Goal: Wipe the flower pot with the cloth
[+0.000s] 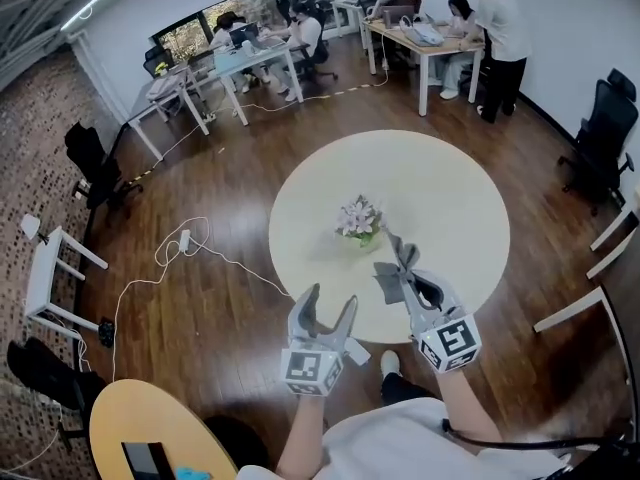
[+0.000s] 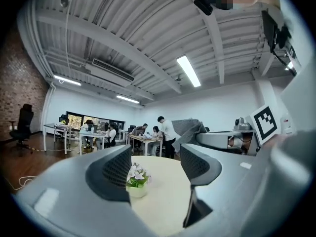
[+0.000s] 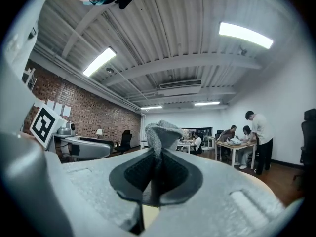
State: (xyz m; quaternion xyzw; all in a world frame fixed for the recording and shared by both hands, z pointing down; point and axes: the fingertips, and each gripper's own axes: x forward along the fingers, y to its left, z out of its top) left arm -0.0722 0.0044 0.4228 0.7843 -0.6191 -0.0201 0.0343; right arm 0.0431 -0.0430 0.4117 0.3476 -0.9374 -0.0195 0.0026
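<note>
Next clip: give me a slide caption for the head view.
Right tool grips a grey cloth near the flower pot on a round table; left tool hovers open and empty.

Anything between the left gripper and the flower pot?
Nothing but bare table between the left gripper and the flower pot; the head view shows it, the left gripper view agrees.

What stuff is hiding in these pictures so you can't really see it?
- Head view: the flower pot is mostly under its flowers and too small to show any dirt.
- Right gripper view: the pot is hidden behind the right gripper and the cloth that its jaws pinch.
- Left gripper view: one jaw of the left gripper covers the pot's left edge.
</note>
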